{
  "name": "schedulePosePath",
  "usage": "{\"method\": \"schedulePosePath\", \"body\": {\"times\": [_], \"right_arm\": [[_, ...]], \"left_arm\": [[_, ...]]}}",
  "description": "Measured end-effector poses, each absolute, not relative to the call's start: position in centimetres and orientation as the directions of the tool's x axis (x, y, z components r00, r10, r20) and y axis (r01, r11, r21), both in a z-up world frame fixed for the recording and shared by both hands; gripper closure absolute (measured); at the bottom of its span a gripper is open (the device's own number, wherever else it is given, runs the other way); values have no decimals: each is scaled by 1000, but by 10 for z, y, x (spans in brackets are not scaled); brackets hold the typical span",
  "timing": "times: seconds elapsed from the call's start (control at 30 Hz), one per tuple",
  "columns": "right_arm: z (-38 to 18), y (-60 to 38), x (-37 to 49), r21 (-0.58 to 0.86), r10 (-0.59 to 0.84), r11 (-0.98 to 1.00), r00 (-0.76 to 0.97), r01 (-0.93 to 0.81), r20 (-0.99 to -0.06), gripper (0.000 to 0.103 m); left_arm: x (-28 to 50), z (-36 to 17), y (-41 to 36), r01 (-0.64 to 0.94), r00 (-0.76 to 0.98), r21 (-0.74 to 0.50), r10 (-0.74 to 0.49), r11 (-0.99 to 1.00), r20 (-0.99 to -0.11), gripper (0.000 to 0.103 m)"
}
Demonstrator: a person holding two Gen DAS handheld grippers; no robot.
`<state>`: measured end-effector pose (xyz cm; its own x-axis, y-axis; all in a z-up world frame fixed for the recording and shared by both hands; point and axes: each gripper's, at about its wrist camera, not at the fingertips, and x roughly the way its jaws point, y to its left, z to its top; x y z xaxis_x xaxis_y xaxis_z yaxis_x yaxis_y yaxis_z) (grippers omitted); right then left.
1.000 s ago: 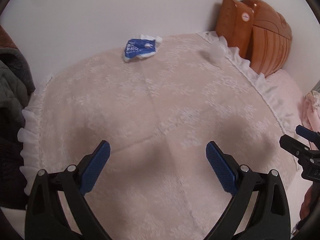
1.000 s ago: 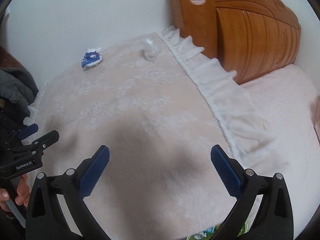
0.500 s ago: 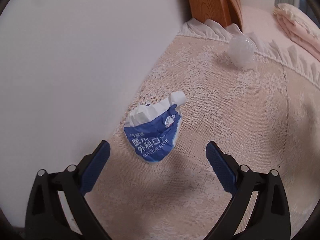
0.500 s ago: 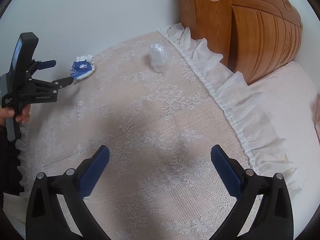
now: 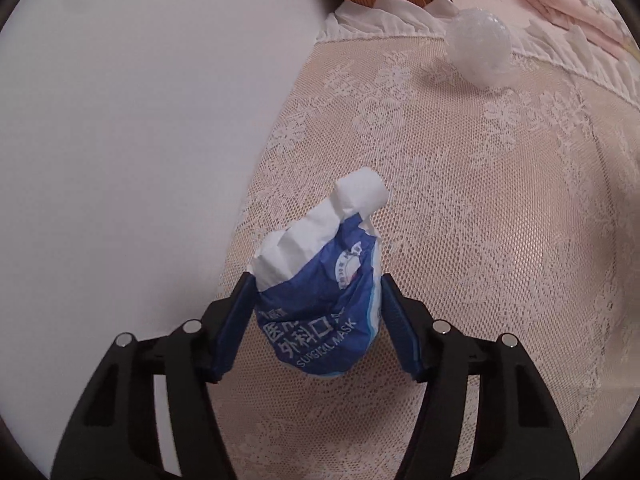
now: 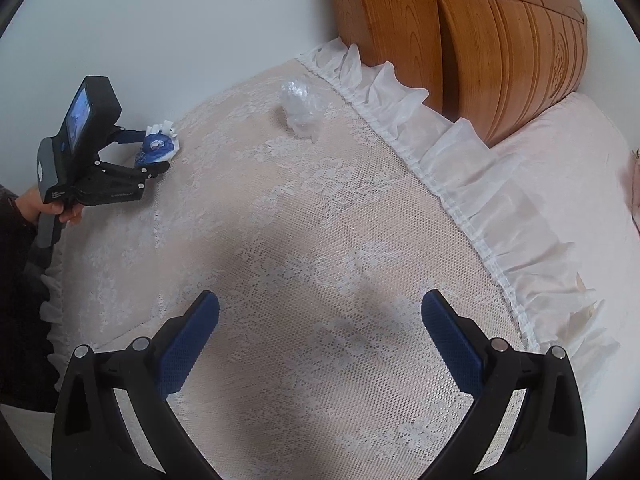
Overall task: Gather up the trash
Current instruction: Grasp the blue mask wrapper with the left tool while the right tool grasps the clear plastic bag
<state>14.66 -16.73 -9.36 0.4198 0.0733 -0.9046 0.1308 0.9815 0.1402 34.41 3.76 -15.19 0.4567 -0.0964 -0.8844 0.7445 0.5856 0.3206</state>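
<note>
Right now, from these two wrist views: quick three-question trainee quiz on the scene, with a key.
1. True or false: the right tool has something between its pads.
2. What sits between the closing jaws of the left tool?
A. the crumpled clear plastic
B. the blue surgical mask wrapper
C. the white ruffle
3. How many pieces of trash lie on the lace cover?

Key: 1 false; 2 B; 3 two, the wrapper and the plastic.
</note>
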Motion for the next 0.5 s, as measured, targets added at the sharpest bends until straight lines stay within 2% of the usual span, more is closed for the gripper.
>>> {"method": "schedulePosePath", "body": {"times": [0.13,0.23,0.4,0.5], "right_arm": [[-91,-165,149,154,90,981,430,115,-898,2],[-87,-162,154,153,96,983,438,98,-894,2],[-84,-157,177,161,117,985,450,60,-885,2],[-85,-148,209,127,101,991,462,27,-881,2]], "left_arm": [[332,-148,47,685,472,291,-103,668,-875,49],[315,-139,61,582,466,190,-133,791,-875,49],[263,-125,94,274,464,1,-131,962,-876,49],[220,-129,114,74,445,-49,-77,996,-892,49]]}}
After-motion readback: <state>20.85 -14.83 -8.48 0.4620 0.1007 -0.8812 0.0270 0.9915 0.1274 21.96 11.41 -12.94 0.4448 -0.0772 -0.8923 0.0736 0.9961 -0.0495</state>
